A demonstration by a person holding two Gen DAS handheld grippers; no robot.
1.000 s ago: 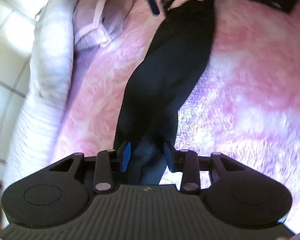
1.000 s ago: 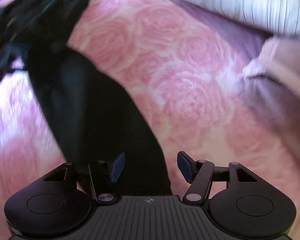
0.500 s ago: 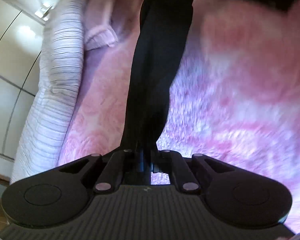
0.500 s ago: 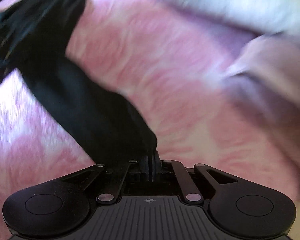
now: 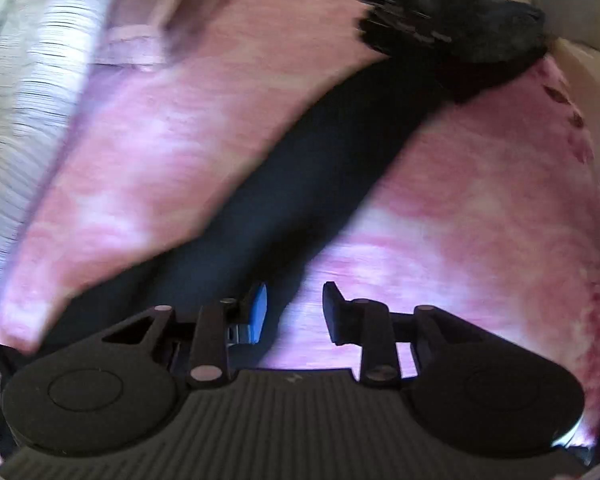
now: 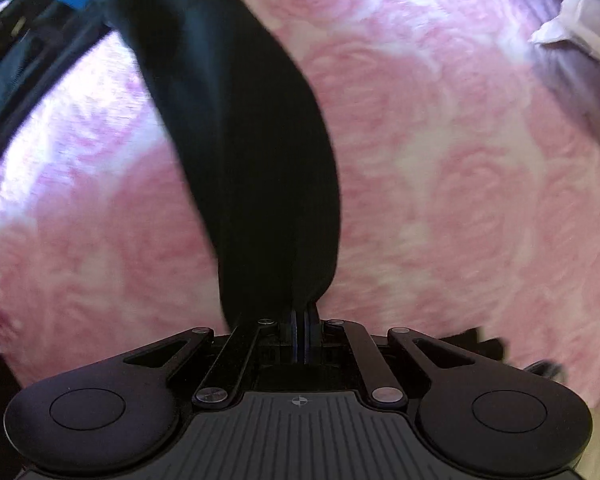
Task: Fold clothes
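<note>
The black garment (image 5: 320,168) lay as a long dark strip across the pink rose-patterned bed cover (image 5: 480,220), one end running up toward a heap of dark cloth at the far edge of the bed and the other end passing under the left tool (image 5: 294,306). It looked thin, light and limp, the sort of cloth that drapes and sags wherever it is not supported, so a single grip would likely let the rest trail and twist; a hold at an end or a corner, with a second hold further along, seemed the safer way to keep an edge straight for a fold. In the right wrist view the same garment (image 6: 252,152) rose in a narrow band from the right tool (image 6: 302,334), whose fingers were pressed together on the end of the cloth, pinching it (the band hung taut enough to suggest it was being lifted off the bed, though that is a judgement). The left tool stood spread, its blue pad (image 5: 258,306) just over the edge of the strip and nothing between its fingers. Both tools pointed down and forward over the bed. A striped pale quilt (image 5: 28,92) and a pale pink cloth (image 5: 140,40) lay off to the side.
</note>
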